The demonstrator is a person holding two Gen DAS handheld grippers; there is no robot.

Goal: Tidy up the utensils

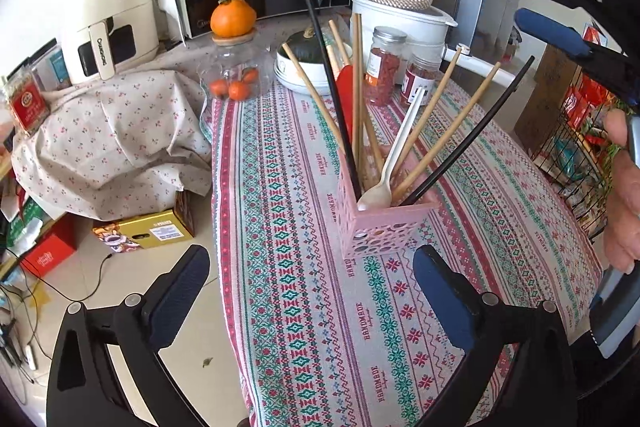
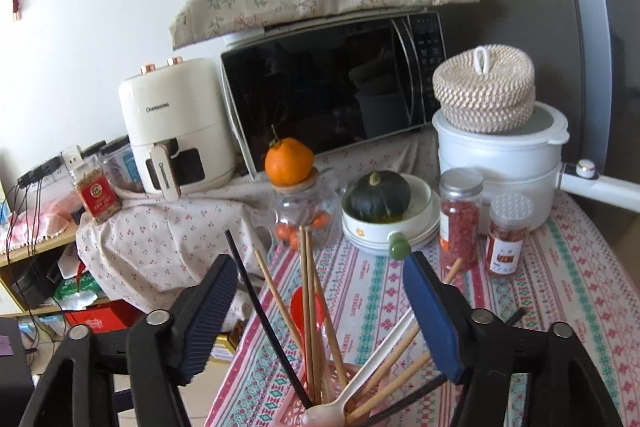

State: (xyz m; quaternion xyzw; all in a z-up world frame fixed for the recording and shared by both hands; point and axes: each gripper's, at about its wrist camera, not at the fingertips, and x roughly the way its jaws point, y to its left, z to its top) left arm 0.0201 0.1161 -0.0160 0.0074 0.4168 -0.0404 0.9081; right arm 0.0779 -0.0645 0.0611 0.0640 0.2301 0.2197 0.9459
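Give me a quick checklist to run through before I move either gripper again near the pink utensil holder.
1. Left gripper open and holding nothing: ok, fingers wide apart above the tablecloth.
2. Right gripper open and holding nothing: ok, it hangs above the utensils with nothing between its fingers.
3. Pink holder upright on the table: ok.
4. Utensils inside the holder: ok for the wooden chopsticks, black chopsticks, white spoon and red spoon; all stand in it, fanned out.
5. Loose utensils left on the table: cannot tell, the table's near and right edges are out of view.
6. Spice jars apart from the holder: ok.
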